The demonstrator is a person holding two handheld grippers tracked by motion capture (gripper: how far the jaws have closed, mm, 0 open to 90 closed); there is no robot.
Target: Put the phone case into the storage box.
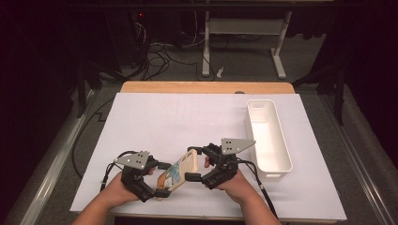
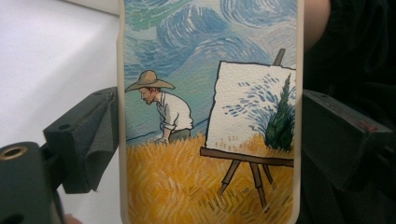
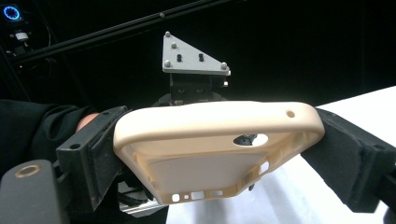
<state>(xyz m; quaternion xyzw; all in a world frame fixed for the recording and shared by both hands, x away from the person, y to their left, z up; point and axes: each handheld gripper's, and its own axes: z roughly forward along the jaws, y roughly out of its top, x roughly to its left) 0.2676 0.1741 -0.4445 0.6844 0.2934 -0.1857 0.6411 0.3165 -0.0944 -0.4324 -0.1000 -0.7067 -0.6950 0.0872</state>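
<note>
You have a cream phone case (image 1: pixel 177 172) held between both grippers, lifted just over the near edge of the white sheet (image 1: pixel 187 122) that covers the wooden table (image 1: pixel 206 87), a little left of the middle. Its printed back, a painter in a straw hat bent over a wheat field beside an easel under swirling blue sky, faces the left gripper view (image 2: pixel 210 116), while the right gripper view looks into its plain hollow inside with the camera cut-out and the port slots along its edge (image 3: pixel 205 158). Your left gripper (image 1: pixel 157 180) clamps the near-left end of the case, one black pad on each long side. Your right gripper (image 1: pixel 197 164) grasps the far-right end the same way, a pad pressed on each side of the rim. The two grippers sit close together, each with a grey three-cornered plate on top, and your hands come in from the near edge. A long white bin (image 1: pixel 267 136) stands at the right of the sheet, well apart from the case, lying near to far. Beyond the table, cables (image 1: pixel 159 56) trail over the dark floor beside a white desk frame (image 1: pixel 244 33).
</note>
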